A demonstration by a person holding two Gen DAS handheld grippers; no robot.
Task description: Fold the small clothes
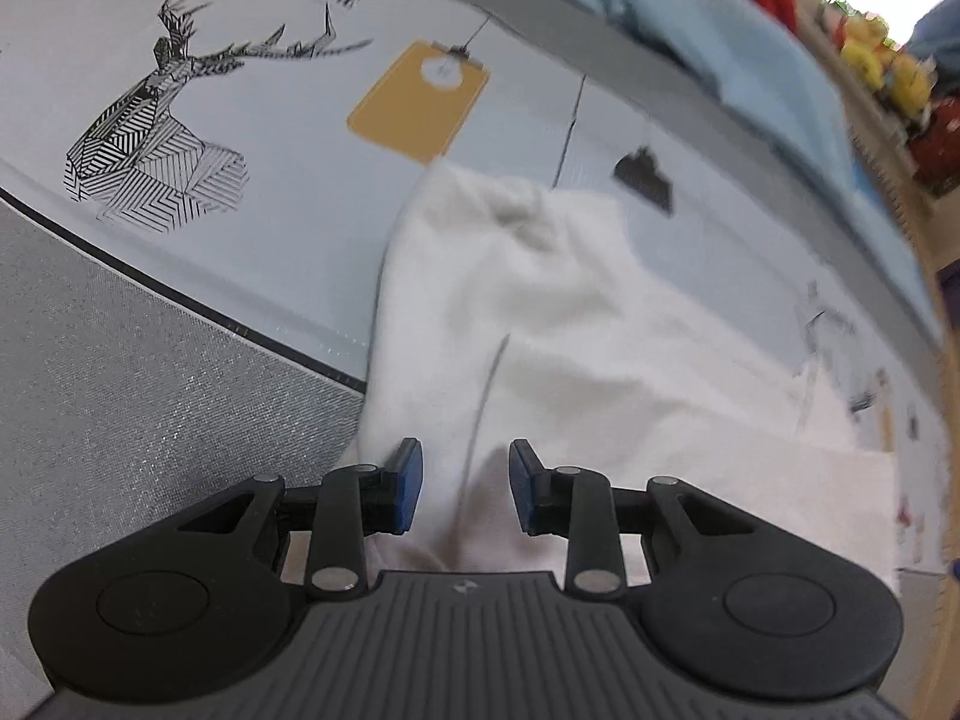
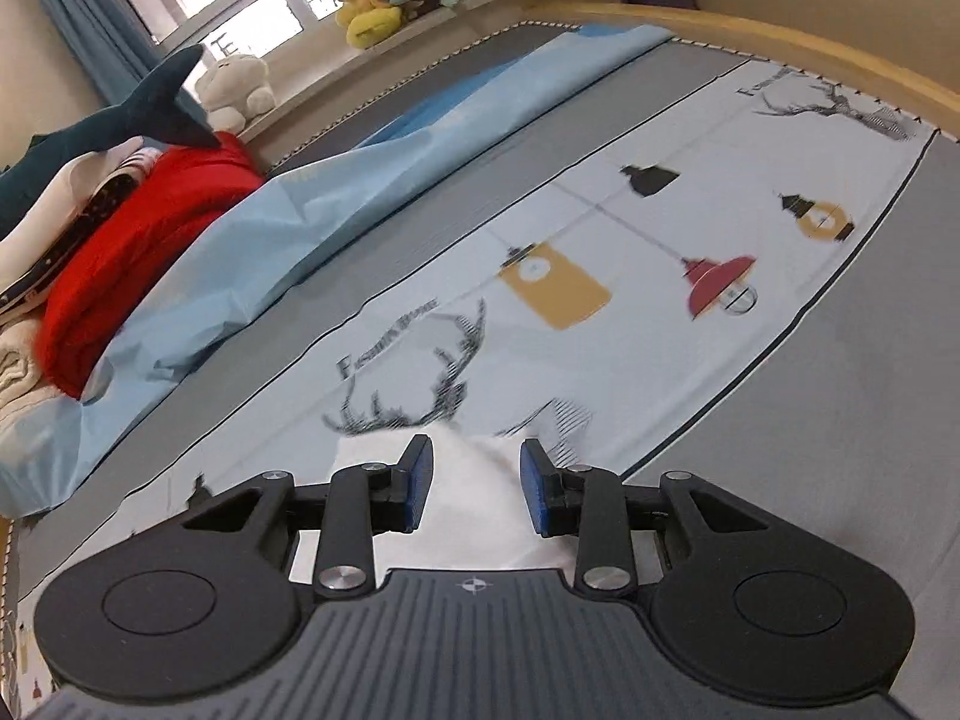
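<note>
In the left wrist view we see the white garment (image 1: 540, 324) run under the left hand-held gripper (image 1: 465, 489), whose body hides the near end, so we cannot tell what kind of garment it is. Its far right part smears into blur, and the light blue sheet (image 1: 750, 54) and yellow toys (image 1: 888, 69) beyond are also smeared. We cannot tell whether the blue pads (image 1: 410, 486) touch the cloth.

In the right wrist view only a small white patch (image 2: 474, 498) shows past the right hand-held gripper (image 2: 477, 492); the rest is covered. The bed's printed lettering (image 2: 390, 339) is blurred, and the shark toy (image 2: 114, 120) is cut off at the left edge.
</note>
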